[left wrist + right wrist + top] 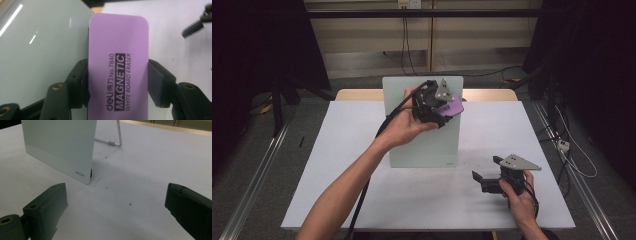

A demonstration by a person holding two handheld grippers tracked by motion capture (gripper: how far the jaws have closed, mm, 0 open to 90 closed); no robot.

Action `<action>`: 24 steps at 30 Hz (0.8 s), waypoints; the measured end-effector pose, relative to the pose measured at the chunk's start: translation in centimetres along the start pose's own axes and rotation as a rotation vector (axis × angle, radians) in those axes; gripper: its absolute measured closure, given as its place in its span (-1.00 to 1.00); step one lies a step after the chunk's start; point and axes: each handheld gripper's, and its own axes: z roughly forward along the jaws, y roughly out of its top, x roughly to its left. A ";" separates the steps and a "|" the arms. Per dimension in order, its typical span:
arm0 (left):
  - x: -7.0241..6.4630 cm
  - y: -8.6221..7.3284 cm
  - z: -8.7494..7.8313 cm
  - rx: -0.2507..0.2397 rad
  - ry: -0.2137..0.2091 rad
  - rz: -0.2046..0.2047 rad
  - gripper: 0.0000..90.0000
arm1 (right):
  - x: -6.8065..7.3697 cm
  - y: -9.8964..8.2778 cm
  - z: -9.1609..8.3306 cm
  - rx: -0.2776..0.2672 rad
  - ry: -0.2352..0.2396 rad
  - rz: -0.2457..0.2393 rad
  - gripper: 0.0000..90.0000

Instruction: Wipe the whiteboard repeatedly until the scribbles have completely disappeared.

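A purple eraser (454,106) is being pinched across its width by the left gripper (117,82) near the top of an upright whiteboard (422,145). The board could be toppled by hard wiping. The right gripper (115,207) is being held with jaws spread over the table (412,195).

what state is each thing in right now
eraser: gripped at its sides, against the board's upper right
board: upright on its wire stand, surface looks clean
left gripper: jaws shut on the eraser
right gripper: jaws open, nothing between them, low over the table
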 end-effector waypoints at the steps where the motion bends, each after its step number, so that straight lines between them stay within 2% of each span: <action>1: -0.4 -0.3 0.3 0.004 -0.011 0.001 -0.09 | 0.0 0.0 0.0 0.000 0.000 0.000 -0.90; 5: -1.9 -1.6 1.7 0.029 -0.056 0.006 -0.09 | 0.0 0.0 0.0 0.000 -0.001 0.001 -0.90; 6: -2.1 -1.9 1.9 0.040 -0.061 0.020 -0.09 | 0.0 0.0 0.0 0.000 -0.001 0.002 -0.90; 7: -2.3 -2.1 2.0 0.035 -0.065 0.016 -0.09 | 0.0 0.0 0.0 0.000 -0.001 0.001 -0.90; 11: -1.9 -2.3 1.6 0.015 -0.063 -0.013 -0.09 | 0.0 0.0 0.0 0.000 -0.001 -0.001 -0.90; 16: -0.4 -2.3 -0.5 0.002 0.003 -0.031 -0.09 | -0.1 0.0 0.0 -0.001 -0.003 0.002 -0.90; 18: 0.3 -2.4 -1.6 -0.028 0.053 -0.051 -0.09 | 0.0 0.0 0.0 0.001 -0.003 0.002 -0.90; 20: 1.2 -2.4 -2.5 -0.032 0.059 -0.065 -0.09 | 0.0 0.0 0.0 0.001 -0.001 0.000 -0.90; 22: 1.8 -2.4 -3.4 -0.039 0.096 -0.067 -0.09 | 0.0 0.0 0.1 0.001 -0.004 -0.001 -0.90; 24: 2.2 -2.5 -4.0 -0.050 0.105 -0.076 -0.09 | 0.0 0.0 0.1 0.003 -0.004 -0.001 -0.90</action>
